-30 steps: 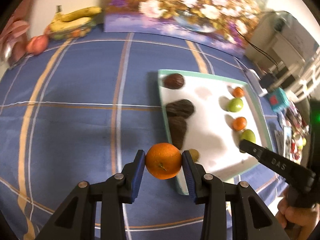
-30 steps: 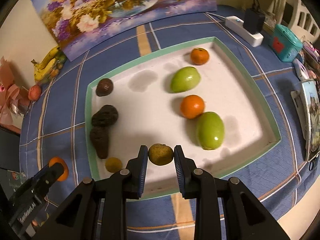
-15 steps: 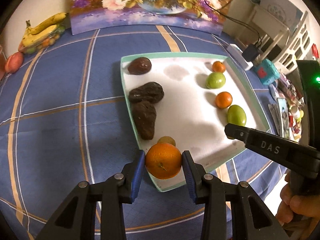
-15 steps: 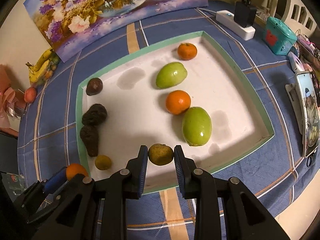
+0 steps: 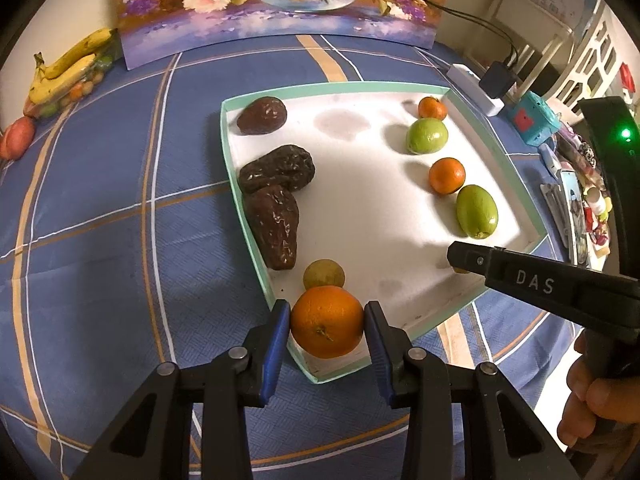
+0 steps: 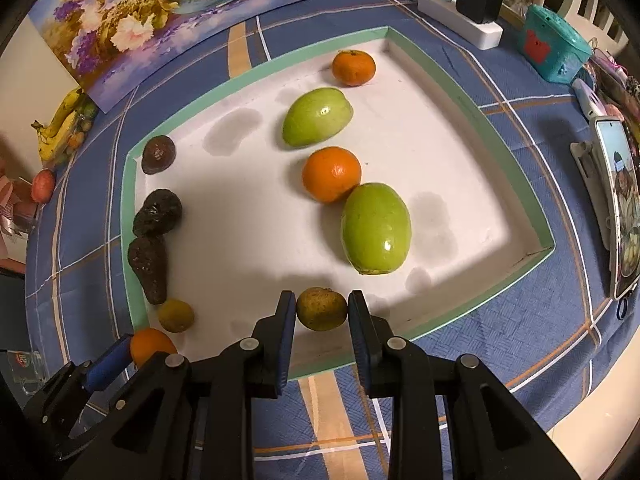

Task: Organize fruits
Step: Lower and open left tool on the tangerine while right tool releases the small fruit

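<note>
Orange, round and glossy, clamped between the blue pads of the left claw point(image 5: 327, 330), the orange point(image 5: 327, 322) hanging over the near corner of the white tray point(image 5: 496, 126) with its mint-green rim; right claw point(image 6: 322, 312) closed on a small dull greenish-brown fruit point(image 6: 321, 309), poised over the tray's near edge, close to the big green fruit point(image 6: 376, 229).

Already in the tray: three dark wrinkled fruits point(image 5: 276, 168) lined down the left side with a small olive-yellow fruit point(image 5: 323, 274) at the row's end; down the right side, a tangerine point(image 6: 331, 174) touching the big green fruit, another green fruit and another small orange one beyond.

Risks from here, as judgement only: letting go of the orange while above the rim, and off onto the blue checked tabletop point(image 5: 120, 220); dropping it too close to the olive-yellow fruit just beyond, and knocking that one out of line; round fruit on a smooth tray floor, so a high release likely means rolling; both claws crowding the same near edge, so a clash of fingers possible; squeezing harder on the small fruit, perhaps bruising it; setting it down against the big green fruit, nudging the tangerine too.
</note>
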